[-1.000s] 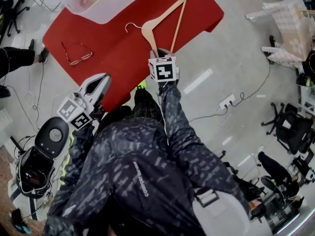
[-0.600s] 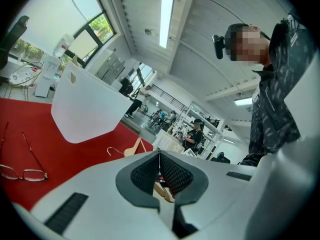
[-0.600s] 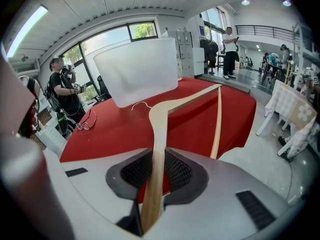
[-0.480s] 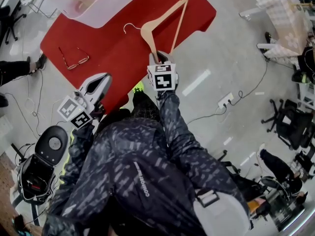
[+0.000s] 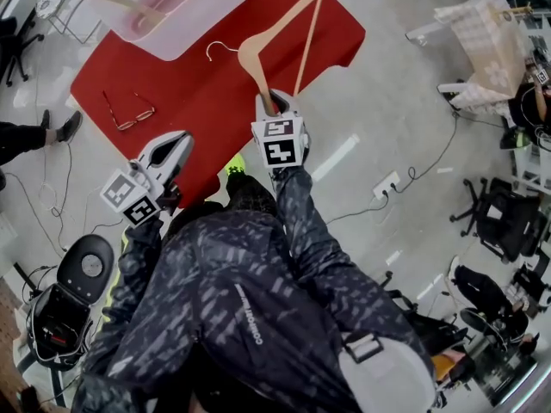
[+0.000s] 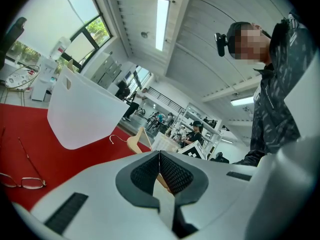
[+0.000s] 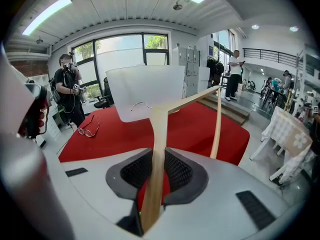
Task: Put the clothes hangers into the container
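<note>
- Head view: clamped a wooden hanger (image 5: 258,58) by the end of one arm in the right gripper (image 5: 269,103). Held it over the red worktop (image 5: 198,101), hook toward the translucent container (image 5: 185,20) but outside its rim. Showed a second hanger (image 5: 129,0) lying inside the container. Placed the left gripper (image 5: 176,146) off the worktop's near edge, well apart from both hangers. Found a pair of glasses (image 5: 129,110) on the worktop beside the container.
- Left gripper view: met pad against pad, jaws closed on nothing. Looked past them to the container and the wooden hanger's hook beyond.
- Right gripper view: pressed both pads flat on the hanger's arm, jaws closed around it. Appeared to carry the hanger clear of the worktop, hook just in front of the container's near wall.
- Judged partway done: one hanger in, one gripped and not yet taken over the rim and released. Spotted no other loose hanger on the worktop.
</note>
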Demonstrator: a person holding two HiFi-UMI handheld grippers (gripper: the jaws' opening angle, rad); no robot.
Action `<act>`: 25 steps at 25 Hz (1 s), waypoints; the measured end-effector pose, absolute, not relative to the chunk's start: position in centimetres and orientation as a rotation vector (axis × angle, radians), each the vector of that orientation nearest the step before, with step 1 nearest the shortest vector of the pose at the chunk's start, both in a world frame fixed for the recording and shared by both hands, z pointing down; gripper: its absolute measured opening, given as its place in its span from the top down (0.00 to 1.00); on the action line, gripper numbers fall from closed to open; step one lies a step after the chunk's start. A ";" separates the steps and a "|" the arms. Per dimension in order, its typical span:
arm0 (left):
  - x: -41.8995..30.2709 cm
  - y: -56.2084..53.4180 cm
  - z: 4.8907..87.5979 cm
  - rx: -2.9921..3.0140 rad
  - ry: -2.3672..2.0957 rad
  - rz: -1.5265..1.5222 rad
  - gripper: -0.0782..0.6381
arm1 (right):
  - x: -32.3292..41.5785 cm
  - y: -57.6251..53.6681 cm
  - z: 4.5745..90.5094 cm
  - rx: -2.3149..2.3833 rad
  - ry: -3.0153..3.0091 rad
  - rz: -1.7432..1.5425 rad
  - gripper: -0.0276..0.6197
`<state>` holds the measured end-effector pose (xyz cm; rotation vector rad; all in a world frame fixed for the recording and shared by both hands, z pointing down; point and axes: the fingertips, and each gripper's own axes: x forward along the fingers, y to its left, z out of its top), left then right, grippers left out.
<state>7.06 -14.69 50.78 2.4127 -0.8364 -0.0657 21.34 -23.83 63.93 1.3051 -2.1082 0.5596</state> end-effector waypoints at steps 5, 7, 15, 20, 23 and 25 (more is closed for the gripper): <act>7.4 -14.6 49.4 2.435 -0.850 -0.093 0.88 | 21.2 -23.9 60.6 1.303 -2.153 0.483 0.84; 7.0 -14.6 49.0 2.440 -0.856 -0.109 0.87 | 20.6 -24.1 59.3 1.306 -2.173 0.456 0.84; 6.7 -14.6 47.1 2.467 -0.881 -0.150 0.88 | 19.4 -25.1 53.8 1.315 -2.253 0.345 0.84; 6.4 -14.7 45.5 2.479 -0.910 -0.177 0.88 | 18.3 -26.5 49.8 1.299 -2.309 0.239 0.84; 5.4 -14.9 45.1 2.478 -0.933 -0.196 0.88 | 16.9 -28.1 47.7 1.279 -2.340 0.155 0.84; 4.8 -14.9 45.1 2.473 -0.950 -0.206 0.88 | 16.0 -29.1 46.4 1.270 -2.357 0.106 0.84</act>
